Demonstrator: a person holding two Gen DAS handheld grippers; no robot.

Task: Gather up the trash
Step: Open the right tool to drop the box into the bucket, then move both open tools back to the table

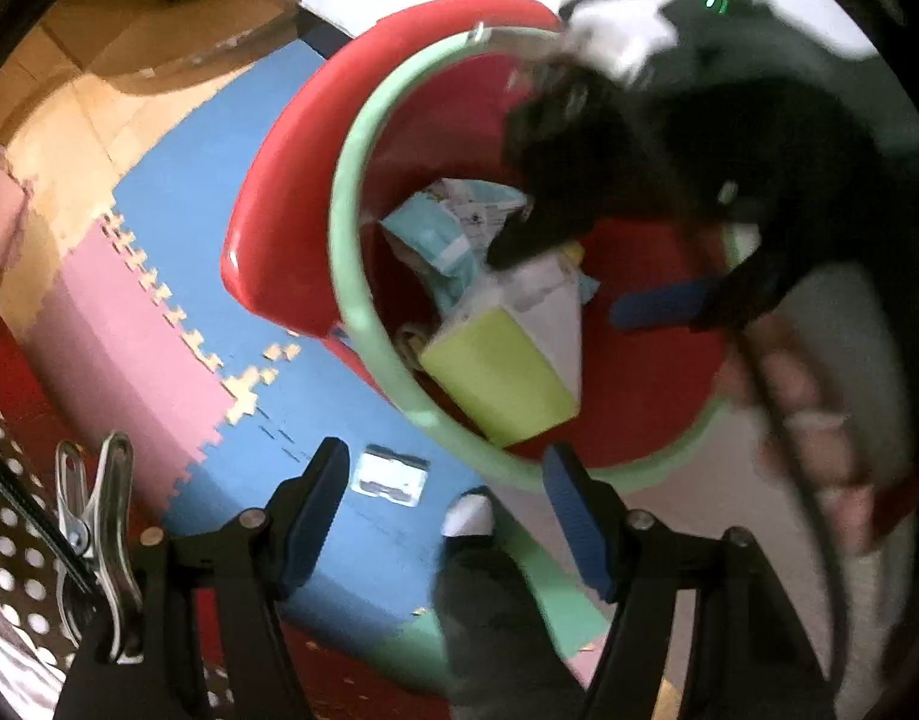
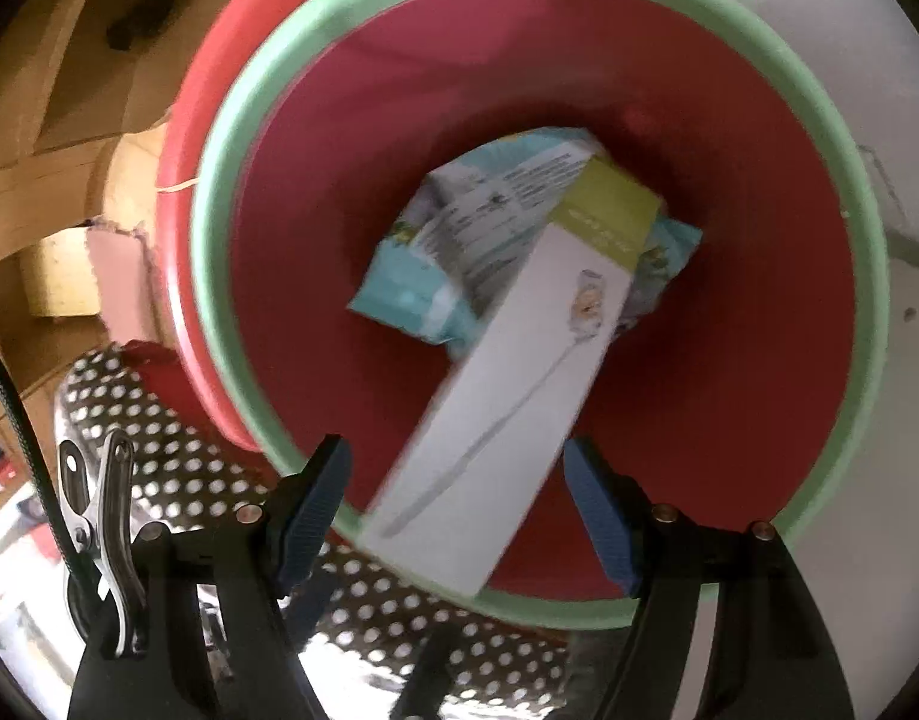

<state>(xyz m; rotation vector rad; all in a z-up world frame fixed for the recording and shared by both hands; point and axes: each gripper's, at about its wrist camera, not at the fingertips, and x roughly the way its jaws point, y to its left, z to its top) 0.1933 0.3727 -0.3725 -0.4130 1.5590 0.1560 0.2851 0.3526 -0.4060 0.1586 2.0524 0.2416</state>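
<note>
The white-and-green box (image 2: 507,360) lies in the red bucket (image 2: 759,330), long axis running away from the right hand-held gripper (image 2: 453,516), whose jaws stand open, gripping nothing. A small wrapper (image 1: 390,474) lies on the floor mat (image 1: 219,240), directly beyond the nearer, open left hand-held gripper (image 1: 441,516).

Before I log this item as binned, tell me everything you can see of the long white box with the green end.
The long white box looks like printed cardboard, with a yellow-green end panel and a faint picture of a slim stick-like product on its face. It looks intact and lies tilted inside the red bucket, one end over a light blue packet, the other toward the green rim. The right gripper's fingers stand open beside it, not pressing it.
</note>
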